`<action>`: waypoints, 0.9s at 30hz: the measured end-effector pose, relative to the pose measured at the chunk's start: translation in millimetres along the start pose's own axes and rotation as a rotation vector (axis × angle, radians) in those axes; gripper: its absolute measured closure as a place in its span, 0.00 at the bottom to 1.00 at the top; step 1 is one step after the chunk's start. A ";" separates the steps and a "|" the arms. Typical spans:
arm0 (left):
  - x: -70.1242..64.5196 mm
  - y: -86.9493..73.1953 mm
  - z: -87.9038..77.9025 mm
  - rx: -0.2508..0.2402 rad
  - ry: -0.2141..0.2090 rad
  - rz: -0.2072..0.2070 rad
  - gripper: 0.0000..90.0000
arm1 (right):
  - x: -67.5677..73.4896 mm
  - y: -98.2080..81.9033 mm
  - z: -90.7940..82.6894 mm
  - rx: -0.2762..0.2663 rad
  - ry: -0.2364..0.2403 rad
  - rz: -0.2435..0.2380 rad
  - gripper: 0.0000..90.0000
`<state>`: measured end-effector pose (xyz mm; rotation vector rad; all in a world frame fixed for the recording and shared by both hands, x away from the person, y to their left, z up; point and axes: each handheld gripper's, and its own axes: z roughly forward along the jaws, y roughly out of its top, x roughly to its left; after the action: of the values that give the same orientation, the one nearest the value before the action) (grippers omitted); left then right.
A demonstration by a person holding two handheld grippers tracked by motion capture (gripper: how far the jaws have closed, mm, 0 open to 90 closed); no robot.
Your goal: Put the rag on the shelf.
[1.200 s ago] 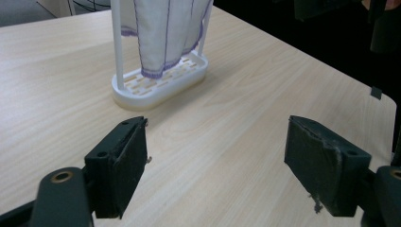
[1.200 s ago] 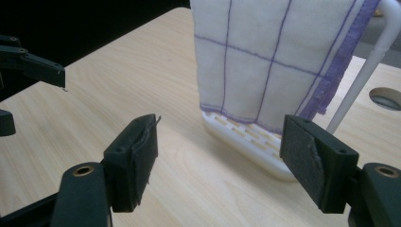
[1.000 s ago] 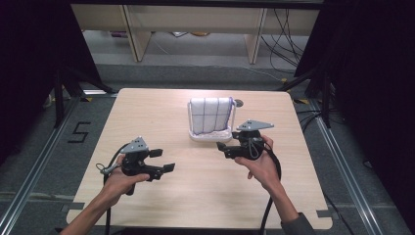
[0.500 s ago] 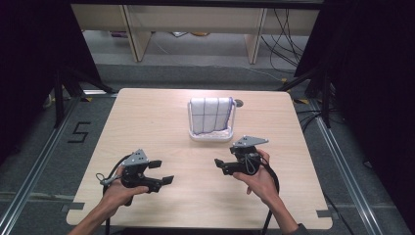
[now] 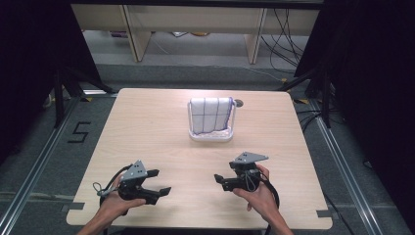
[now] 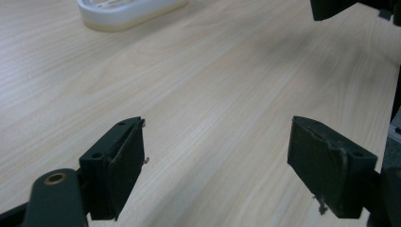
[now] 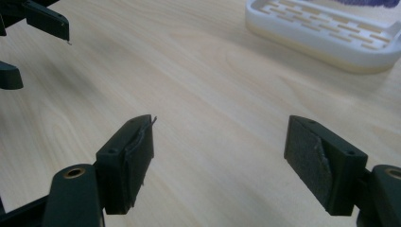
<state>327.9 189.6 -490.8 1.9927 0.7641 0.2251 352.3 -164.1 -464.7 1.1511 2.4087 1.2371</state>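
cloth (image 5: 211, 114) draped on white rack (image 5: 211, 137), left hand-held gripper (image 5: 164, 182) spread wide and empty, right hand-held gripper (image 5: 219, 181) likewise, well apart from rack

— What carries everything?
— A light wooden table (image 5: 147, 127), standing on grey floor.
— And on it?
— A white rack (image 5: 210, 136) toward the far edge, a cloth (image 5: 210, 113) draped over it.
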 end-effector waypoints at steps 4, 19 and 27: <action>-7.5 -11.7 0.4 0.020 -0.010 -0.017 0.21 | 3.1 -13.6 -2.0 0.004 0.001 0.009 0.27; -18.5 -22.5 -15.0 0.007 0.029 -0.003 0.21 | 12.0 -45.9 -18.2 0.002 0.009 0.023 0.26; -17.9 -24.8 -21.5 0.023 0.037 -0.017 0.21 | 15.3 -52.1 -20.6 0.021 -0.009 0.025 0.22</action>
<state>293.7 203.1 -497.5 2.0078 0.8102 0.2455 303.1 -183.6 -488.8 1.1935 2.4136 1.2138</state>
